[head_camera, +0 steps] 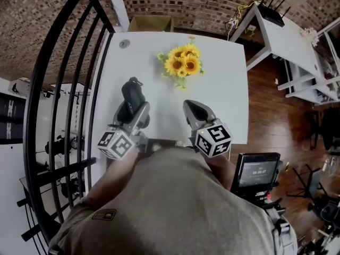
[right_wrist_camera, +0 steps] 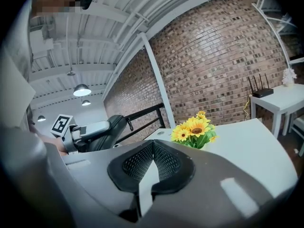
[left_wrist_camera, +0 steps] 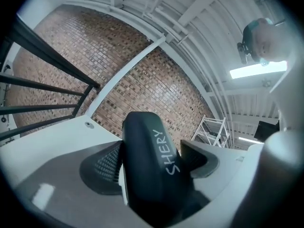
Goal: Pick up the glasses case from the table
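The glasses case point(head_camera: 130, 92) is black and oblong, with white lettering on its lid point(left_wrist_camera: 156, 160). It hangs above the left part of the white table point(head_camera: 223, 94), and my left gripper point(head_camera: 133, 109) is shut on it, one pad point(left_wrist_camera: 102, 167) against each side. The right gripper view shows the case point(right_wrist_camera: 113, 127) raised off the table in that gripper. My right gripper point(head_camera: 194, 110) hovers beside it over the table's near edge. Its pads point(right_wrist_camera: 164, 163) meet at the tip with nothing between them.
A bunch of yellow sunflowers point(head_camera: 183, 61) lies on the table's far middle. A black metal railing point(head_camera: 58, 89) runs along the table's left side. A cardboard box point(head_camera: 151, 24) sits behind the table, and a white desk with a router point(head_camera: 279, 33) stands at the right.
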Motion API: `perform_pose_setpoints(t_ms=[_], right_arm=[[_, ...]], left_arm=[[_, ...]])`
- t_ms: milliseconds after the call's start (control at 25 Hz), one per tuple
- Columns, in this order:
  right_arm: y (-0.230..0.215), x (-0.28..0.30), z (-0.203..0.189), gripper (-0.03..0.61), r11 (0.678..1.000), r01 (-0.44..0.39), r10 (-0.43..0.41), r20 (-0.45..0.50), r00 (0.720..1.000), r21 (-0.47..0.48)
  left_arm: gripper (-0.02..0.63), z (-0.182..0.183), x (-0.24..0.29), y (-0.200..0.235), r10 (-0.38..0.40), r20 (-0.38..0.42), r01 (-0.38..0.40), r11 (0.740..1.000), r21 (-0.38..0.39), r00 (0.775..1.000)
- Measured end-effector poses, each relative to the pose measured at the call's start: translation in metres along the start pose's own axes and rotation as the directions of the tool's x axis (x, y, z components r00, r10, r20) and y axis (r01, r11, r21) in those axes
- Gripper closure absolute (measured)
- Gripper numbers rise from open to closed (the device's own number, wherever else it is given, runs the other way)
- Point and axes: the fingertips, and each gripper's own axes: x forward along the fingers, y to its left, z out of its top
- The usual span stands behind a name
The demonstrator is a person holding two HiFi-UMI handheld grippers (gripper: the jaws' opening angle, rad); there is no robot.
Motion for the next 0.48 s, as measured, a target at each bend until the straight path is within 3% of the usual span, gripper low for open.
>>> perform_pose_setpoints(t_ms=[480], right_arm=[[-0.008,-0.021,-0.012,0.568,0.999,0.039,-0.040,0.025,0.999,0.033]], left_arm=[[0.238,-0.025,0.001,-0.022,-0.077,-0.045,0.076,0.997,-0.024,0.996]])
